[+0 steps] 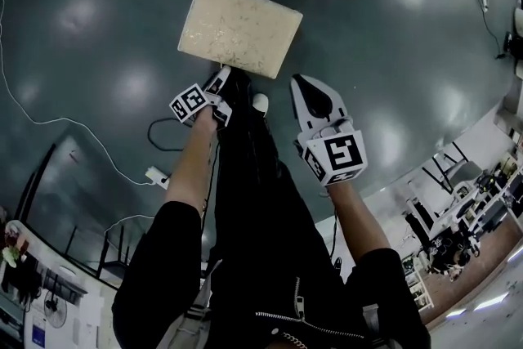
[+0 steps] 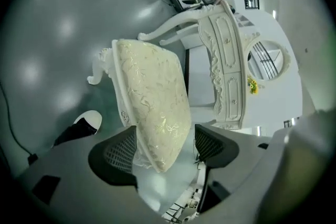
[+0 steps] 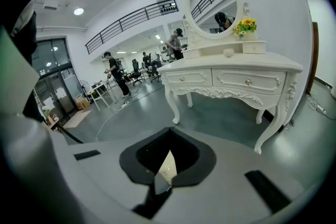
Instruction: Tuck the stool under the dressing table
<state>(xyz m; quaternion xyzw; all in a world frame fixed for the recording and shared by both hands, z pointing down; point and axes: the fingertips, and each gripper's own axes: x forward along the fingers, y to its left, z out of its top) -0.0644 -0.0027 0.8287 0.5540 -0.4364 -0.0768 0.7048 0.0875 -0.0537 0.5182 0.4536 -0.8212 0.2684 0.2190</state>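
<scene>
Left gripper view shows the left gripper with its black mesh fingers spread wide. The near corner of the low white carved-wood stool with a cream brocade cushion sits between them, not yet pinched. In the head view the stool stands on the glossy grey floor just ahead of both sets of fingertips. The right gripper hovers beside the cushion's edge, and its own view shows its fingers closed together on nothing. The ornate white dressing table stands well beyond those fingers. I'd judge the cushion soft and its fabric slick, so it would give under the pads. The stiff white rail under it looks the surer place to grip. The stool seems light enough to slide.
</scene>
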